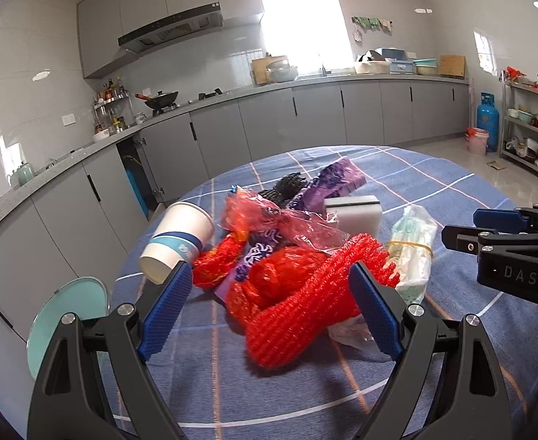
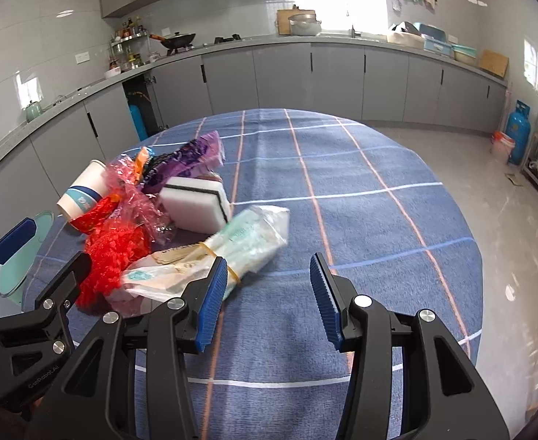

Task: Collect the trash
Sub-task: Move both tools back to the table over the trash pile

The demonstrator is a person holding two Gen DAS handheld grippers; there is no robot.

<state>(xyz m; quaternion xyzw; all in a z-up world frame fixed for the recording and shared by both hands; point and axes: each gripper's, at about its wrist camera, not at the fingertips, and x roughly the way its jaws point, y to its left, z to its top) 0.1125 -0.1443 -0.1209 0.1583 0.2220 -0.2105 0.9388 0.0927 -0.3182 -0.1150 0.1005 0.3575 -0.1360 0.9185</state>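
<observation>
Both released, the left gripper (image 1: 269, 286) straddled the red foam net (image 1: 298, 311); closing carelessly could nudge the paper cup (image 1: 177, 238) off the counter (image 2: 342, 183), the right gripper (image 2: 269, 293) idle.

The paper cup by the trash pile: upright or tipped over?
Tipped over. The paper cup lies on its side on the tablecloth, its mouth facing away and its base towards the left gripper.

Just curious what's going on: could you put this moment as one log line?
task: collect trash | left gripper: open over red net | right gripper: open, empty, beside tied bag | pile on table
</observation>
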